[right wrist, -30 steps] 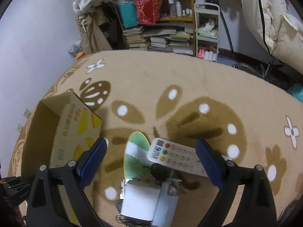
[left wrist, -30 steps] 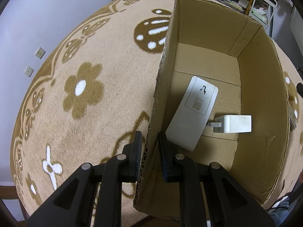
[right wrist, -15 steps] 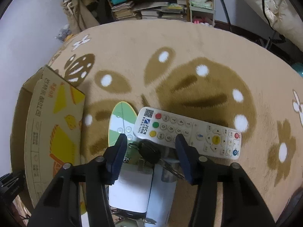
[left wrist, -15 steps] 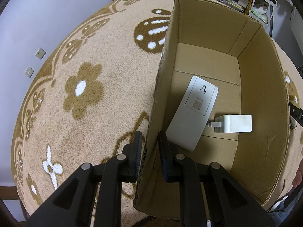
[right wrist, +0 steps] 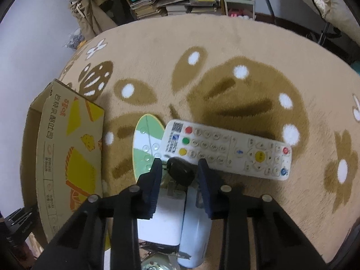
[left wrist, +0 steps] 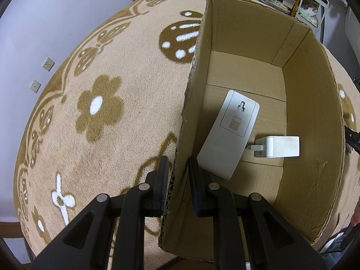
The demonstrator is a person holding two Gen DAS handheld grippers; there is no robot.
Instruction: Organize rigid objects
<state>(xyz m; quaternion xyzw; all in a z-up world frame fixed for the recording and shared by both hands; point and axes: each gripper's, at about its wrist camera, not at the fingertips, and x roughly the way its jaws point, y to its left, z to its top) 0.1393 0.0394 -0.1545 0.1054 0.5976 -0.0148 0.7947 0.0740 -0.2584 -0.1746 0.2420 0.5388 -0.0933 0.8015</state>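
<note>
The near wall of the cardboard box (left wrist: pixel 225 33) is straddled by the left gripper (left wrist: pixel 177 168), its jaws nearly closed on it. Inside, a white remote (left wrist: pixel 229 132) lies face down, with a white charger (left wrist: pixel 279 146) at its 3 o'clock. A black object (right wrist: pixel 180 171) is flanked by the narrowly parted right gripper (right wrist: pixel 180 168); whether it is gripped cannot be told. A white keypad remote (right wrist: pixel 227 148) lies at 1 o'clock.
</note>
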